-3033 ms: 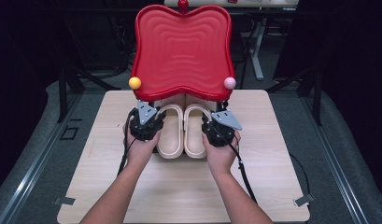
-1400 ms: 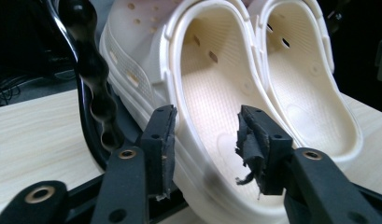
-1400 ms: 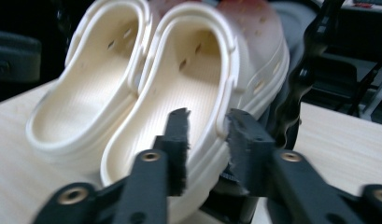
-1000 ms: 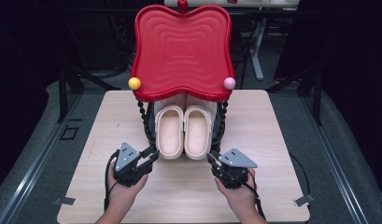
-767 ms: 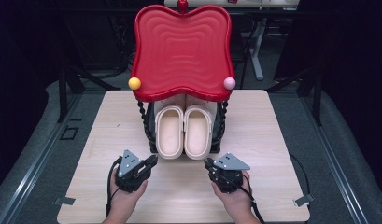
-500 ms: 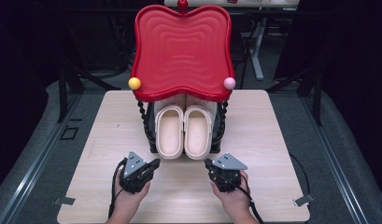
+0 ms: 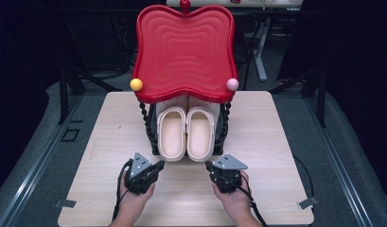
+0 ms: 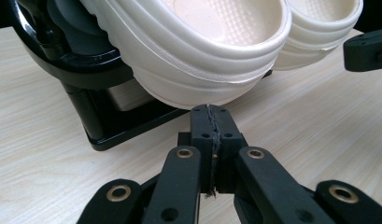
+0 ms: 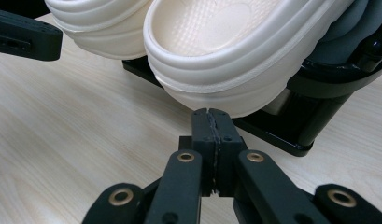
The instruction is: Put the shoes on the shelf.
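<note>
Two cream slippers (image 7: 186, 132) lie side by side on the lower shelf of a small stand (image 7: 153, 137) with a red wavy top (image 7: 184, 52). The left slipper (image 8: 202, 51) looms just beyond my left gripper (image 8: 211, 112), which is shut with nothing in it. The right slipper (image 9: 235, 51) sits just past my right gripper (image 9: 211, 114), also shut and empty. In the high view both grippers, left (image 7: 158, 166) and right (image 7: 209, 165), rest near the table's front edge, just short of the slippers' heels.
The stand's black twisted legs and base (image 8: 109, 130) rise beside the slippers. A yellow ball (image 7: 136, 84) and a pink ball (image 7: 232, 84) sit at the red top's corners. Pale wooden table (image 7: 276, 142) spreads on both sides. Dark floor surrounds it.
Three seconds ago both grippers were up at the slippers on the shelf; they have drawn back toward the front edge, leaving the slippers in place. In the last half second they barely moved.
</note>
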Action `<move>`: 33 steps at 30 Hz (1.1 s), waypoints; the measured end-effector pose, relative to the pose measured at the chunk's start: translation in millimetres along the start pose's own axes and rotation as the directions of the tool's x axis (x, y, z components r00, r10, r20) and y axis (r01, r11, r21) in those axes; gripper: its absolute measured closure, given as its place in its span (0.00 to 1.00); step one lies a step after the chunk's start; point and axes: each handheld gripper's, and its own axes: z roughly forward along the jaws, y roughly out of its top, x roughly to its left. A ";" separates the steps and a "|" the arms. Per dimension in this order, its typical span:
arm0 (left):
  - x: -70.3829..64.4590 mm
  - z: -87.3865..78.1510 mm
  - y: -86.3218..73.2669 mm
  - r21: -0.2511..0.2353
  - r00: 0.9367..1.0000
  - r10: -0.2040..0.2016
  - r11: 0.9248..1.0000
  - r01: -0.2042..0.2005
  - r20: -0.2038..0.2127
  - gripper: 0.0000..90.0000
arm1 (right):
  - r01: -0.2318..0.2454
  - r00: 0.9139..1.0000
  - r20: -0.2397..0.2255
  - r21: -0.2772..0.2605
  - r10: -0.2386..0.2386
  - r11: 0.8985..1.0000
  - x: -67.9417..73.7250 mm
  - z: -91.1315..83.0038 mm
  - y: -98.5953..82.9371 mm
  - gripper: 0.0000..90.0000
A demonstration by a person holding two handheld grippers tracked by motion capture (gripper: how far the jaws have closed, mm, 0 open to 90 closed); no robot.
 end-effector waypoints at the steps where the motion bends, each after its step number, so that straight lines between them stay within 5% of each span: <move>1: 0.1 0.8 0.4 -0.005 1.000 -0.005 1.000 0.005 -0.003 1.00 | 0.002 1.000 0.002 -0.001 -0.002 1.000 -0.2 0.8 0.5 1.00; 9: 1.4 2.0 3.7 -0.008 1.000 -0.016 1.000 0.016 -0.006 1.00 | 0.002 1.000 0.019 -0.010 -0.002 1.000 -2.9 -0.8 5.1 1.00; 22: 7.2 7.5 13.4 -0.025 0.998 -0.054 0.998 0.054 -0.014 1.00 | -0.022 0.993 0.117 -0.026 0.025 0.999 -23.5 -1.7 16.9 1.00; 33: 16.5 14.3 25.7 -0.055 0.995 -0.086 0.995 0.083 -0.048 1.00 | -0.023 0.991 0.130 -0.044 0.029 0.999 -29.2 9.3 28.8 1.00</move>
